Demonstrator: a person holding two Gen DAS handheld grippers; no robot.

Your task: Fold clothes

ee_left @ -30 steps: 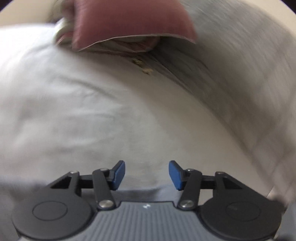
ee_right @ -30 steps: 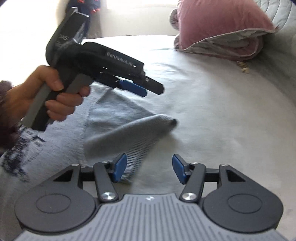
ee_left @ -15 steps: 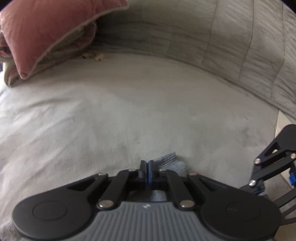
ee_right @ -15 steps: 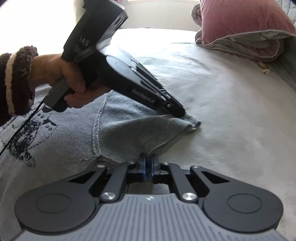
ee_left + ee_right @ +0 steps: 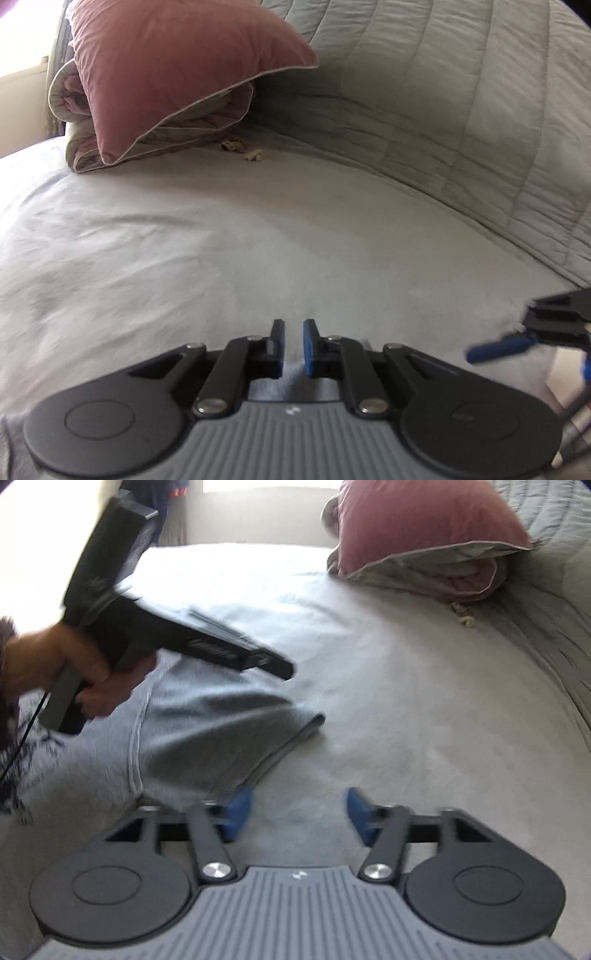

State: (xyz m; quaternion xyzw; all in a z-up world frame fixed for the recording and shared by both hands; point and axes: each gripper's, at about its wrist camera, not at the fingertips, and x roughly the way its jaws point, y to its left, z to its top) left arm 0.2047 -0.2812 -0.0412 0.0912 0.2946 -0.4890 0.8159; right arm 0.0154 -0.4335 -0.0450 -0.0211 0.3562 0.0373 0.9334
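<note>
Sweatshirt: grey, spread flat on the bed at the left of the right wrist view; dark print at the far left edge, blurred.
Sleeve: lies outward to the right across the sheet, ribbed cuff at its tip; a sliver of the same grey fabric shows just behind the left gripper's pads.
Left gripper: low over the sheet, blue pads parted by a narrow gap, nothing pinched between them; seen from the right wrist view as a black body angled down over the sleeve, tip just above the fabric.
Hand: wrapped around the left gripper's handle, dark fuzzy cuff at the wrist.
Right gripper: spread wide, empty, blue pads on either side of bare sheet; left pad just beside the sleeve's lower edge; blurred in the left wrist view at the right border.
Bed sheet: pale grey, lightly creased.
Folded duvet: dusty pink with grey lining, bundled at the far end of the bed.
Quilted cover: grey, stitched in panels, rising along the right side.
Small scraps: tan, on the sheet just beside the duvet.
</note>
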